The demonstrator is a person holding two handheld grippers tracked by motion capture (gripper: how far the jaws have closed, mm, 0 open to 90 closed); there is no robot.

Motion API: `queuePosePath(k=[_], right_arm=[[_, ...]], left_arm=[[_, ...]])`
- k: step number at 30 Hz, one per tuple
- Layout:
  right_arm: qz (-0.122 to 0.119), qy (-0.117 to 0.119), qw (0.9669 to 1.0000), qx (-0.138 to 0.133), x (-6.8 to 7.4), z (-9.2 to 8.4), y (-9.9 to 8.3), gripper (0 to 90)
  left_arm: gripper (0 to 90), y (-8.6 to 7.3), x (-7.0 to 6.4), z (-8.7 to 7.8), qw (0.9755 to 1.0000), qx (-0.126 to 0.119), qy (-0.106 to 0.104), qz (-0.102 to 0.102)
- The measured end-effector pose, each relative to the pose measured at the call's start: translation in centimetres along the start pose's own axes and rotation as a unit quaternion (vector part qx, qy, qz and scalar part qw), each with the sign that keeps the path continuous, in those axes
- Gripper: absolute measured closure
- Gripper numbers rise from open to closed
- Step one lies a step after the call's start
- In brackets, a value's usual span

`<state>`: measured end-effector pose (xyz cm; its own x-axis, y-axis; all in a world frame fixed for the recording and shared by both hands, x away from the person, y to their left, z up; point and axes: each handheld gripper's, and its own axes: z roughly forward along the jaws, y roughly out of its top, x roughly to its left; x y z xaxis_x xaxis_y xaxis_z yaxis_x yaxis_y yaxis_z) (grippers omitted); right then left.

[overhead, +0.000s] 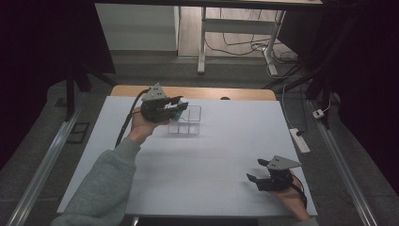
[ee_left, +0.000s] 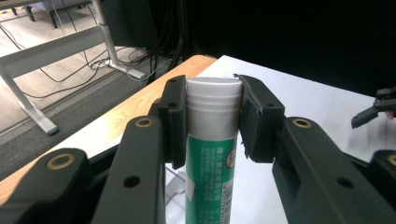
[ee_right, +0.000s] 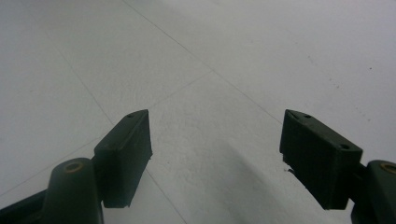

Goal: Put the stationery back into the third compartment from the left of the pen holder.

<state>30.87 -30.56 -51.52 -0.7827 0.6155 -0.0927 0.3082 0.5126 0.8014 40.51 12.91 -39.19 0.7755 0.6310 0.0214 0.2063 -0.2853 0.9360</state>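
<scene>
We see the left gripper (overhead: 175, 104) pinching the green tube with a white ribbed cap (ee_left: 213, 140) by its cap, long axis running back along the jaws, just above the clear plastic compartment box (overhead: 186, 121) (the wide-spread, empty right gripper (overhead: 259, 172) rests well apart).

A white-covered table with a bare wooden far edge (overhead: 197, 92) is set on grey carpet (overhead: 155, 70). Beyond it, a white-legged desk frame (overhead: 202, 42) and tangled black cables (overhead: 244, 47) are seen. Black curtains (overhead: 42, 52) are hung on both sides.
</scene>
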Motion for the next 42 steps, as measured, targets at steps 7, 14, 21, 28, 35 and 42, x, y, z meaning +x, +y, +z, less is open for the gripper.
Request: queuePosePath(k=[7, 14, 21, 28, 35, 42], right_arm=[[0.000, 0.000, 1.0000, 0.001, 0.0, 0.0, 0.0, 24.2], [0.001, -0.001, 1.0000, 0.005, 0.0, 0.1, -0.1, 24.2], [0.002, -0.001, 1.0000, 0.007, 0.0, 0.2, -0.1, 24.2], [0.004, -0.001, 1.0000, 0.005, 0.0, 0.1, -0.1, 24.2], [0.006, 0.000, 1.0000, 0.007, 0.0, 0.1, -0.1, 24.3], [0.007, -0.001, 1.0000, 0.006, -0.1, 0.0, -0.1, 24.3]], left_arm=[[64.5, 0.1, 0.2, 1.9, 1.0000, 0.001, -0.003, -0.007], [64.4, -0.2, 0.4, 3.8, 0.9999, 0.011, -0.003, -0.009], [64.4, 0.0, 1.0, 5.2, 0.9998, 0.001, 0.000, -0.022], [64.4, -0.2, 1.2, 6.8, 0.9994, 0.004, 0.003, -0.033], [64.4, -0.1, 1.5, 8.1, 0.9991, 0.004, 0.007, -0.041], [64.3, -0.6, 2.2, 9.2, 0.9986, 0.001, 0.010, -0.052]])
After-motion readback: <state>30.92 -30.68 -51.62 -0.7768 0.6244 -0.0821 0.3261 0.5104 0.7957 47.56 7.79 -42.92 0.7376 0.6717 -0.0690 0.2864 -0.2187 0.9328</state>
